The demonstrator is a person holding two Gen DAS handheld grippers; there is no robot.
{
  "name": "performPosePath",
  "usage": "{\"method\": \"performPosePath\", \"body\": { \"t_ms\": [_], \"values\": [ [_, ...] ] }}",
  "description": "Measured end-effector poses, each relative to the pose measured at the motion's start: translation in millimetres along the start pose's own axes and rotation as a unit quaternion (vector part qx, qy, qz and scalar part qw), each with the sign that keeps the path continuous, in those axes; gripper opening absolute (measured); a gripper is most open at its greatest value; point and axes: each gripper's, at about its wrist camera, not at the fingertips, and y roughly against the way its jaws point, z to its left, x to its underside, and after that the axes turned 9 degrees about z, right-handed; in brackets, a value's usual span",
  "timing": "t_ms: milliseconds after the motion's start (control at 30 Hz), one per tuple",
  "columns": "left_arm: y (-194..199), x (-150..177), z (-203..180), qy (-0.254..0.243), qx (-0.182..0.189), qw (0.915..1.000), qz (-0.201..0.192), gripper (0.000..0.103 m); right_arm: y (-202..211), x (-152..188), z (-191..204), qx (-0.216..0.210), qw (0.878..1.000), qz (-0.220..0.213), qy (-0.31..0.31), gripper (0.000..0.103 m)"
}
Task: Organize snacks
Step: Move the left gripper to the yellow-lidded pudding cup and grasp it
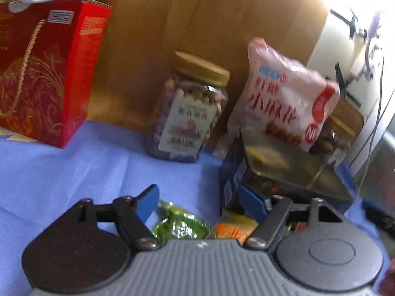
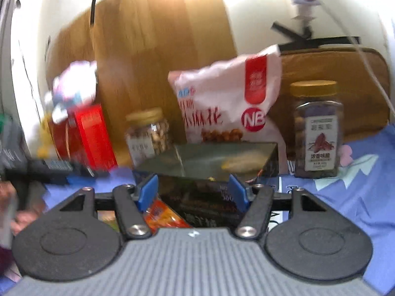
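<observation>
On the blue cloth (image 2: 358, 197), the dark box (image 2: 205, 172) sits between the wide-open, empty jaws of the right gripper (image 2: 193, 191), looks stiff and light, best held by its sides, while the left gripper (image 1: 200, 202) gapes empty too.

From my left camera, a gift box (image 1: 47, 74) stood at the far left on the cloth-covered desk (image 1: 74, 162). To its right stood a nut jar (image 1: 190, 111), against a wooden board (image 1: 197, 24) behind it. Right of the jar, a snack bag (image 1: 284, 93) leaned behind a flat box (image 1: 284, 170). Two small packets (image 1: 182, 224) lay in front, just left of that box. From my right camera, a second jar (image 2: 317, 130) stood right of the bag.
</observation>
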Motion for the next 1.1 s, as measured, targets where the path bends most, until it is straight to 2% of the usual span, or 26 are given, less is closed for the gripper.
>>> {"method": "performPosePath", "body": {
  "t_ms": [100,167,233,300,367,433,533,700,833,933,1033,1100],
  "values": [
    [-15,1,-7,-0.019,-0.012,0.9997,0.014,0.08,-4,5,-7,-0.013,0.999,0.035,-0.018,0.066],
    [-26,6,-8,-0.021,-0.029,0.999,0.026,0.085,-17,8,-13,-0.017,0.997,0.065,-0.042,0.066],
    [-35,16,-2,-0.017,-0.03,0.9983,0.046,0.092,-35,11,-19,-0.023,0.994,0.091,-0.061,0.067],
    [-35,22,-6,-0.023,-0.037,0.9981,0.044,0.092,-59,14,-21,-0.042,0.987,0.129,-0.082,0.067],
    [-34,23,-8,-0.019,-0.031,0.9978,0.055,0.089,-80,19,-21,-0.082,0.977,0.157,-0.115,0.068],
    [-27,27,-13,-0.02,-0.037,0.9975,0.058,0.079,-84,20,-14,-0.093,0.976,0.157,-0.123,0.068],
    [-8,36,-17,-0.005,-0.047,0.9969,0.062,0.076,-74,22,5,-0.113,0.976,0.163,-0.091,0.065],
    [33,69,-10,0.041,-0.016,0.9974,0.057,0.074,-52,30,24,-0.135,0.975,0.169,-0.056,0.064],
    [55,89,-5,0.058,-0.02,0.9969,0.048,0.075,-33,39,42,-0.146,0.974,0.17,-0.025,0.064],
    [62,93,-5,0.047,-0.039,0.9974,0.039,0.079,-24,40,56,-0.127,0.979,0.161,0.016,0.066],
    [69,91,-3,0.055,-0.044,0.9968,0.039,0.079,-11,34,60,-0.097,0.986,0.128,0.04,0.066],
    [79,93,-2,0.053,-0.049,0.9971,0.025,0.079,3,31,56,-0.091,0.99,0.104,0.037,0.067]
  ]
}}
